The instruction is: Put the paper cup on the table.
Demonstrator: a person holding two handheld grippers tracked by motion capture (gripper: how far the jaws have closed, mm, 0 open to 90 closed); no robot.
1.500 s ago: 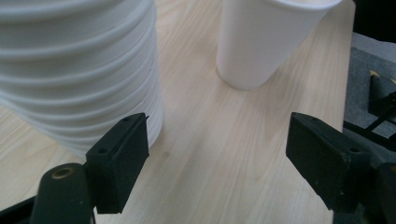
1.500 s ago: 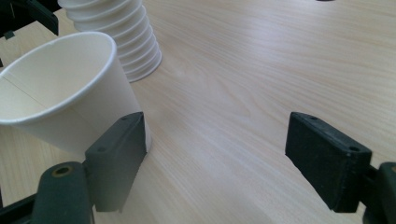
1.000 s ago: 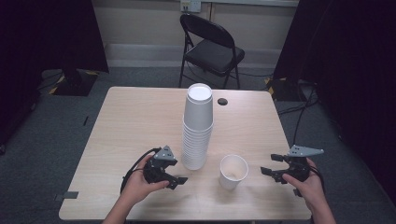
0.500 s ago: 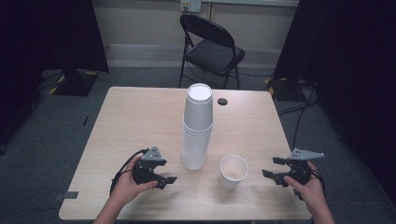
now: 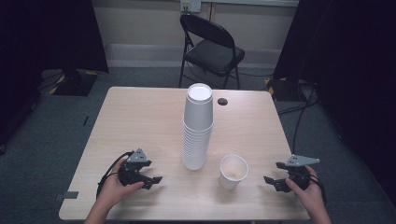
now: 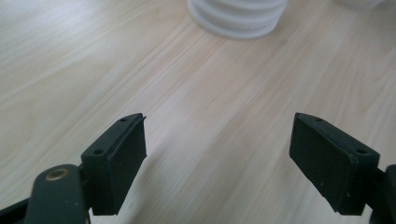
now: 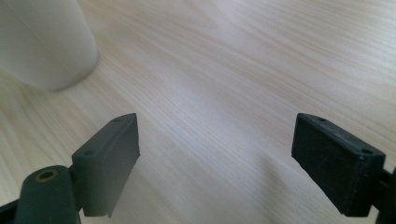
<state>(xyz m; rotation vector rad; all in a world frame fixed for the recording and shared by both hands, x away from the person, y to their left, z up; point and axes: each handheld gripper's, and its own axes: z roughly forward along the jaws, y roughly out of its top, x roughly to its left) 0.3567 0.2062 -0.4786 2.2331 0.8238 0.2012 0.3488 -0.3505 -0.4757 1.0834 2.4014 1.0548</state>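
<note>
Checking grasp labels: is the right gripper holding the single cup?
No, the right gripper has its jaws open beside the single cup, apart from it.

On the table stood one tall stack of white cups, one single white cup at its four o'clock, and one small dark disc. Two grippers were there: left gripper, right gripper. One folding chair stood at twelve o'clock.
</note>
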